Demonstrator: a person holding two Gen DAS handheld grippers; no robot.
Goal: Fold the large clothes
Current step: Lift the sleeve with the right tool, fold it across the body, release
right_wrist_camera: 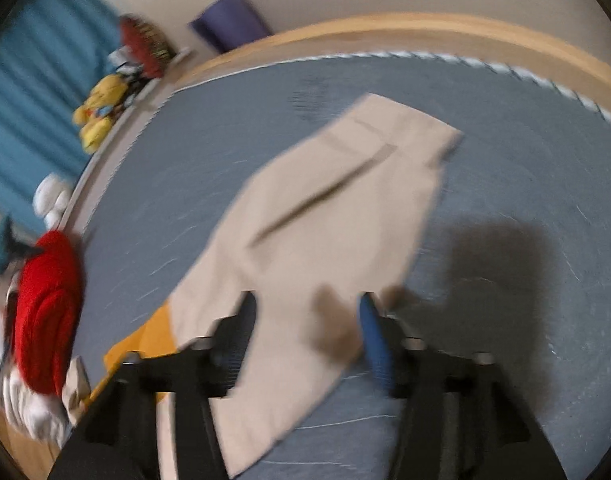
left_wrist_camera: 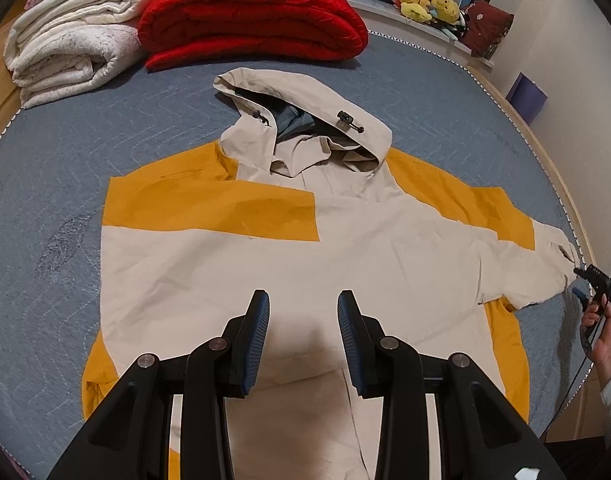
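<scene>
Jacket [left_wrist_camera: 289, 264] lies flat; red blanket [left_wrist_camera: 249, 28] beyond; both fingers pairs gape, empty.

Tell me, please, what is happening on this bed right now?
A person is folding a beige and yellow hooded jacket spread flat on the grey bed cover. One sleeve already lies folded across the chest. The left hand-held gripper hovers open above the jacket's lower front, holding nothing. The right hand-held gripper is over the other sleeve, jaws apart and gripping nothing; that view is blurred. Folded blankets sit beyond.
</scene>
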